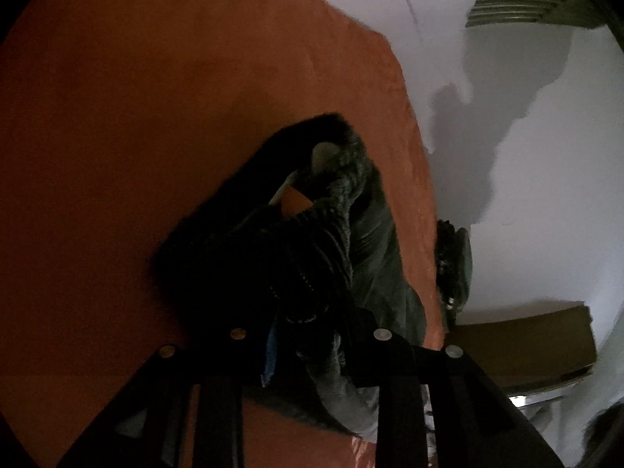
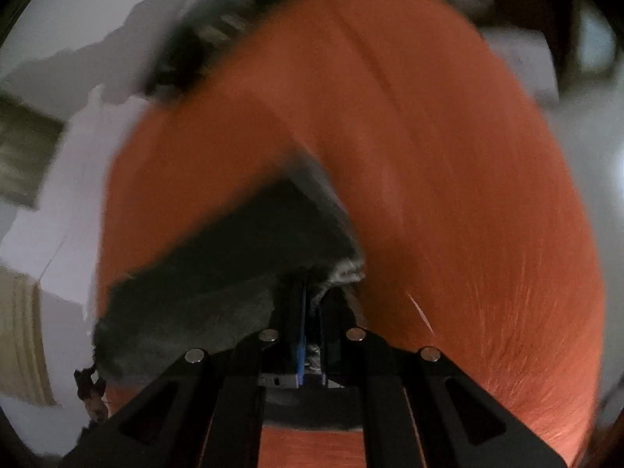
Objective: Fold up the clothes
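Observation:
A dark ribbed knit garment (image 1: 323,241) hangs bunched over the orange cloth surface (image 1: 136,117). My left gripper (image 1: 308,323) is shut on it, and the folds hide the fingertips. In the blurred right wrist view the same dark garment (image 2: 234,249) stretches away to the left over the orange surface (image 2: 448,195). My right gripper (image 2: 312,292) is shut on its grey edge, which is pinched between the fingers.
A white wall (image 1: 507,136) with shadows lies beyond the orange surface's right edge. A brown cardboard box (image 1: 526,347) sits low on the right. Another dark item (image 1: 452,261) hangs past that edge. A blurred dark object (image 2: 202,39) lies at the far edge.

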`<state>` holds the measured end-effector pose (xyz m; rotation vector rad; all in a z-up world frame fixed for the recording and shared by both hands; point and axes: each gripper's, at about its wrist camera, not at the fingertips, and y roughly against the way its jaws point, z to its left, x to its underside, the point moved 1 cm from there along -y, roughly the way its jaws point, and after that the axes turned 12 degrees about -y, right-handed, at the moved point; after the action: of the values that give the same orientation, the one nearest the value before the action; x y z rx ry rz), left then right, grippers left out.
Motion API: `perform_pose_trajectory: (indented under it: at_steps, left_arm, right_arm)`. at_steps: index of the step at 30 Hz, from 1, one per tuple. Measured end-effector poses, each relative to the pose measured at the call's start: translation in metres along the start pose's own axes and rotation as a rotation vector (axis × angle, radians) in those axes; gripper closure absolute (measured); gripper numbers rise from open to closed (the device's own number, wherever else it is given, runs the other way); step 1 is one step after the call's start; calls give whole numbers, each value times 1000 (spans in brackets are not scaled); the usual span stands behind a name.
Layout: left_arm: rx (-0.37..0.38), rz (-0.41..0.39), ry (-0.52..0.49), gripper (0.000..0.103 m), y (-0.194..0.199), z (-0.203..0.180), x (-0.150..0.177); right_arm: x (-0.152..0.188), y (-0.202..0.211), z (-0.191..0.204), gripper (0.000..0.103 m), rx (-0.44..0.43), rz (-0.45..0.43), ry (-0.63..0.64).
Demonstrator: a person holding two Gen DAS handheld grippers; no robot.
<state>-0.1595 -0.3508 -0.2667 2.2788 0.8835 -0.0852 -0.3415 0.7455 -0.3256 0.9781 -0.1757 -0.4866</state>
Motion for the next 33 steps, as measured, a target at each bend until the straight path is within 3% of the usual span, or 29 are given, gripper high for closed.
perform_pose_trajectory:
  at_steps: [5,11,14,17,23,24,27,30,33]
  left_arm:
    - [-2,14,24,72,7,7,4]
    - [-49,0,5,73,-27,-31,-1]
    - [-132,-1,-42,74,-35,-42,-6]
    - [-132,8,-17,74,-37,-36,-15]
    - [-68,19,65,74,-50,-14,-13]
    - [-56,24,66,72,-50,-13,-13]
    - [-39,33,68,71,-50,-17,-12]
    - [-36,33,85,65,-47,-24,-9]
    - [-35,1,46,61,-33,-35,-7]
  right_arm:
    - [13,-1,-35,98,-141,-34,-124]
    - [32,60,0,99,-105,-140,-67]
    - [38,66,0,100,-51,-155,-92]
    - [44,71,-1,101,4,-169,-116]
    - [49,12,-42,99,103,-50,-184]
    - [50,11,-45,97,95,-61,-199]
    - [49,21,-45,73,96,-86,-208]
    - [39,36,-34,60,161,-147,-157]
    - [19,42,-7,49,140,-201,-100]
